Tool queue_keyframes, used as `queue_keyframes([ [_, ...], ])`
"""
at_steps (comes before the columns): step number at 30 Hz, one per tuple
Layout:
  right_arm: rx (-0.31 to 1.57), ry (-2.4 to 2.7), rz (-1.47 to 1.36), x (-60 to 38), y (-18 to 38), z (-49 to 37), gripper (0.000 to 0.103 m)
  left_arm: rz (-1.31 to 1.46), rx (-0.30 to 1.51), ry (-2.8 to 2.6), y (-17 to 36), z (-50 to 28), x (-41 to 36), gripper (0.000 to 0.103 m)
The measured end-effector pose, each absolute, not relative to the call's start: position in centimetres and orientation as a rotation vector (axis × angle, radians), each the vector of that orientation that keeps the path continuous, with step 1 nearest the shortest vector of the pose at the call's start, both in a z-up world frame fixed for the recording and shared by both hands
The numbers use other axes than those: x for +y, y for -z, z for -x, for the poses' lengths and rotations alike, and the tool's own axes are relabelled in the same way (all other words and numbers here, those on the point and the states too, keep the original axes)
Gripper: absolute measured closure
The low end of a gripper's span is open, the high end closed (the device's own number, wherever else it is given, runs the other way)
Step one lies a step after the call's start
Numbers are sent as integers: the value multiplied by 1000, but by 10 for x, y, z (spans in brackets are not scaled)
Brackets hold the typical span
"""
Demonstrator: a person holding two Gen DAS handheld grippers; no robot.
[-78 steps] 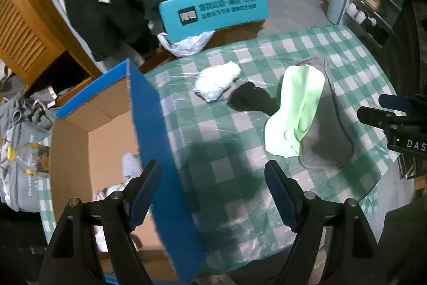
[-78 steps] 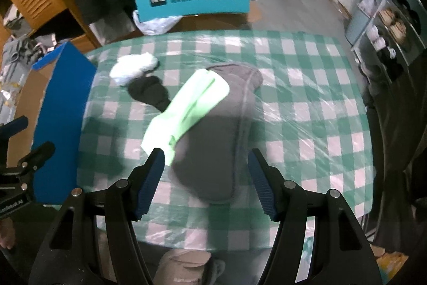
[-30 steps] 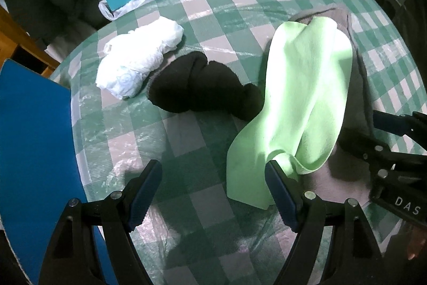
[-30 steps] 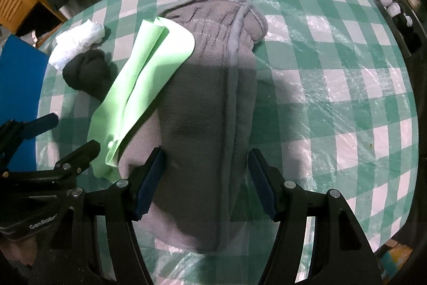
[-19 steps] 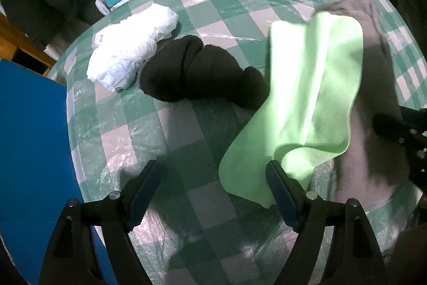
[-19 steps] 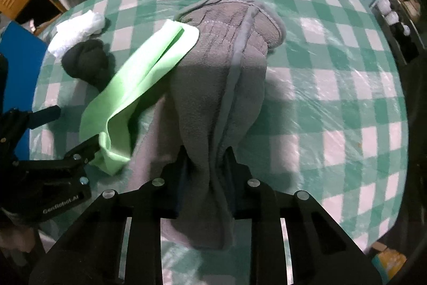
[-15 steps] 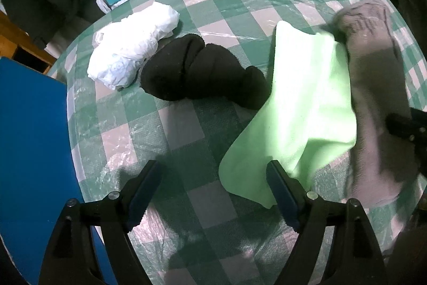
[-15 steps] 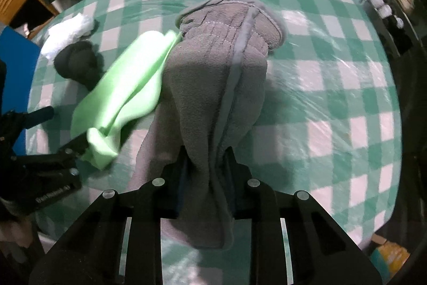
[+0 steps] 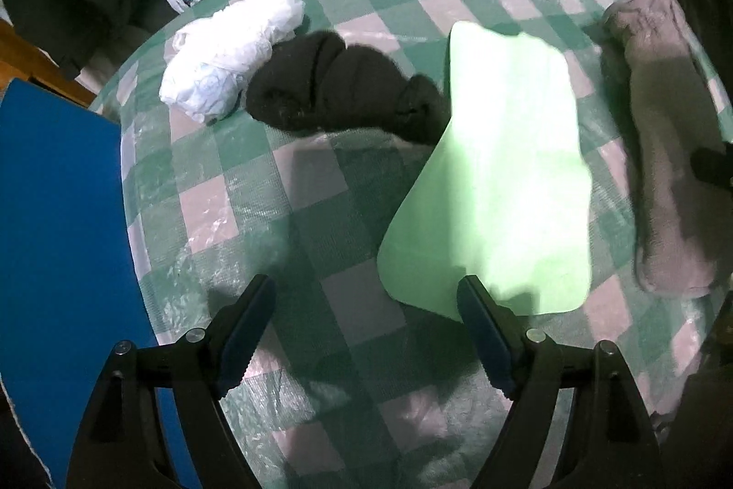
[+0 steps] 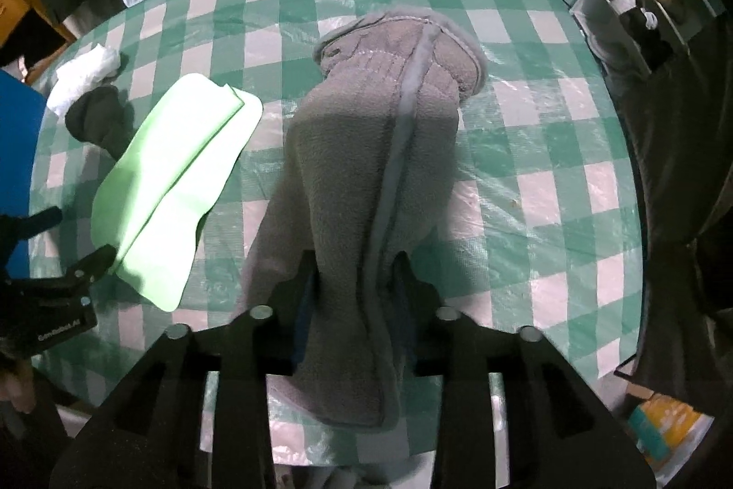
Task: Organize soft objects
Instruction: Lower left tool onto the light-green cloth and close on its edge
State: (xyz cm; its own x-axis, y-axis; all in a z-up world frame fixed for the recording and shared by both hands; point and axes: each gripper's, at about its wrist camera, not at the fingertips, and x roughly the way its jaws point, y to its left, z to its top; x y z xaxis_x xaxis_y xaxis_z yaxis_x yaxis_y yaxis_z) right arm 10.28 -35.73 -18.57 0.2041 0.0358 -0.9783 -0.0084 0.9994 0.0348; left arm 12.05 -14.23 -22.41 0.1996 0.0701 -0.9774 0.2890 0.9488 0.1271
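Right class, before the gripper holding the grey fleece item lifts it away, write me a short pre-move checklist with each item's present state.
1. Right gripper shut on the grey fleece item: ok.
2. Green cloth lies apart from the fleece: ok.
3. Left gripper open, holding nothing: ok.
4. Black sock bundle clear of the fleece: ok.
5. Blue box opening ready to receive it: cannot tell.

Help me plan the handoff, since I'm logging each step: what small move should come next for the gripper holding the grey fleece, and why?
Probably lift. The right gripper is shut on the grey fleece, whose far end seems to rest on the checked table, beside the green cloth. Raising it first should keep it from dragging that cloth. The left gripper is open.
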Motion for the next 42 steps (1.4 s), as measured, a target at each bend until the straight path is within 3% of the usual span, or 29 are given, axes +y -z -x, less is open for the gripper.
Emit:
queue_keyframes([
  [4, 1346, -25, -67, -359, 179, -104, 39, -250, 1348, 206, 210, -122, -149, 19],
  [7, 1328, -37, -91, -361, 172, -105, 39, -207, 1349, 244, 207, -129, -160, 14],
  [31, 1334, -25, -160, -373, 175, -111, 38, -202, 1453, 252, 240, -166, -208, 14],
  [42, 1339, -8, -187, -371, 184, -118, 38, -245, 1397, 227, 246, -162, -218, 14],
])
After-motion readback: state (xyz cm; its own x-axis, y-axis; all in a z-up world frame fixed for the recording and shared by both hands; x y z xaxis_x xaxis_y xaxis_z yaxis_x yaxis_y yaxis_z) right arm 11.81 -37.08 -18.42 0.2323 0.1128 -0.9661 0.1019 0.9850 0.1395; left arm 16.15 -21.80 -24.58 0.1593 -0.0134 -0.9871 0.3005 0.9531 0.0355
